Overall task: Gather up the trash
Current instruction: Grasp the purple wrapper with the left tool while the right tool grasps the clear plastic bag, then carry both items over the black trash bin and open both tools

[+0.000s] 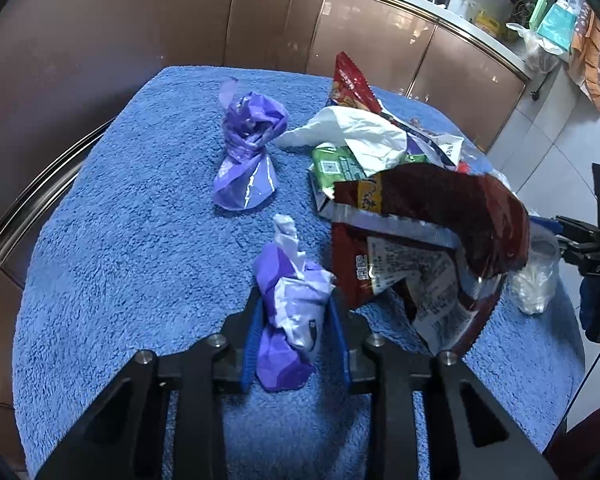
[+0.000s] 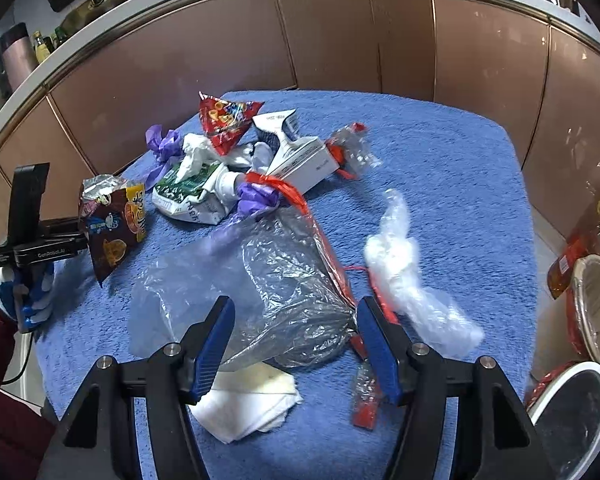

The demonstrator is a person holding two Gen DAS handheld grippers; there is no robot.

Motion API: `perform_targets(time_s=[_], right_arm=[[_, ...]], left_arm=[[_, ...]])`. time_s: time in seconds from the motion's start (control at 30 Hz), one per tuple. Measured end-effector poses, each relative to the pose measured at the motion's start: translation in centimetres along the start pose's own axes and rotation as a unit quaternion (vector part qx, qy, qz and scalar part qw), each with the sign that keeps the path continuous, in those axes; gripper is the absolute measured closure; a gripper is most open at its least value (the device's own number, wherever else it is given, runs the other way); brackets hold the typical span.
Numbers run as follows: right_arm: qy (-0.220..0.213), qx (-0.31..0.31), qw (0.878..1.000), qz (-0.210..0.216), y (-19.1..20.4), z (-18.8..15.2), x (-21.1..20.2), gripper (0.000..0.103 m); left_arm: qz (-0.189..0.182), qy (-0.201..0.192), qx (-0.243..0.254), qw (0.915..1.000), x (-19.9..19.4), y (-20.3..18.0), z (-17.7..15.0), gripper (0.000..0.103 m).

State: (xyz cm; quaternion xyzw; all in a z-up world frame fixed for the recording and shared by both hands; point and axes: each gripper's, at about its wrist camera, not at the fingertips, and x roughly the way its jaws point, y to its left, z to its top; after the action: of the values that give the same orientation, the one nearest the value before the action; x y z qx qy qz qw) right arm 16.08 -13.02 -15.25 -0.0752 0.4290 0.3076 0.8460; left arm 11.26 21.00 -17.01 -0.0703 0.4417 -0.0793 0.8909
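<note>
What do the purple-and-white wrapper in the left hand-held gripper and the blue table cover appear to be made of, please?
Purple-and-white wrapper: thin glossy plastic film, judging by sharp crumples and shiny highlights. Blue table cover: soft matte terry-like fabric, probably a towel, given its fuzzy looped pile.

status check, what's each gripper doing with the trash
Left gripper shut on purple-white wrapper. Right gripper open, straddling clear plastic bag. Dark red snack bag crowds left's side.

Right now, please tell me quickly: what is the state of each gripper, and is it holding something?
Left gripper: closed on the purple and white wrapper.
Right gripper: open, astride the clear plastic bag, not gripping it.
</note>
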Motion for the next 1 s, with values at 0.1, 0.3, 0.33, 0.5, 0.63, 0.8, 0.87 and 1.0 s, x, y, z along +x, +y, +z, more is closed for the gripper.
perform_targets(time_s=[0.1,0.3,0.33,0.5,0.63,0.8,0.87,1.0], right_arm=[[-0.027,0.012,1.0,-0.004,-0.6,0.5,-1.5,0.042],[-0.031,0.034,0.998,-0.045,-3.5,1.9,-1.2,0.054],[-0.021,0.042,0.998,-0.047,-4.3,2.0,-0.3,0.056],[0.003,0.072,0.997,-0.037,-6.2,2.3,2.0,0.065],[0.023,0.078,0.996,-0.022,-6.6,2.3,3.3,0.073],[-0.023,0.09,0.996,-0.005,-6.8,3.3,1.1,0.075],[-0.052,0.092,0.994,0.003,-6.5,4.2,-0.5,0.075],[-0.095,0.082,0.992,0.009,-5.2,5.0,-4.0,0.075]], left_arm=[[0.007,-0.004,0.001,1.0,-0.1,-0.2,-0.1,0.075],[0.016,-0.017,-0.023,0.9995,-0.9,0.5,-0.7,0.077],[0.018,-0.02,-0.027,0.9993,-1.0,0.3,-0.8,0.077],[0.027,-0.03,-0.044,0.9982,-2.1,1.0,-0.8,0.077],[0.031,-0.04,-0.057,0.9971,-2.8,1.5,-0.8,0.077],[0.034,-0.057,-0.068,0.9955,-4.5,1.5,-0.7,0.077],[0.033,-0.069,-0.071,0.9945,-5.6,1.3,-0.5,0.078],[0.029,-0.095,-0.053,0.9937,-8.2,-0.3,0.3,0.078]])
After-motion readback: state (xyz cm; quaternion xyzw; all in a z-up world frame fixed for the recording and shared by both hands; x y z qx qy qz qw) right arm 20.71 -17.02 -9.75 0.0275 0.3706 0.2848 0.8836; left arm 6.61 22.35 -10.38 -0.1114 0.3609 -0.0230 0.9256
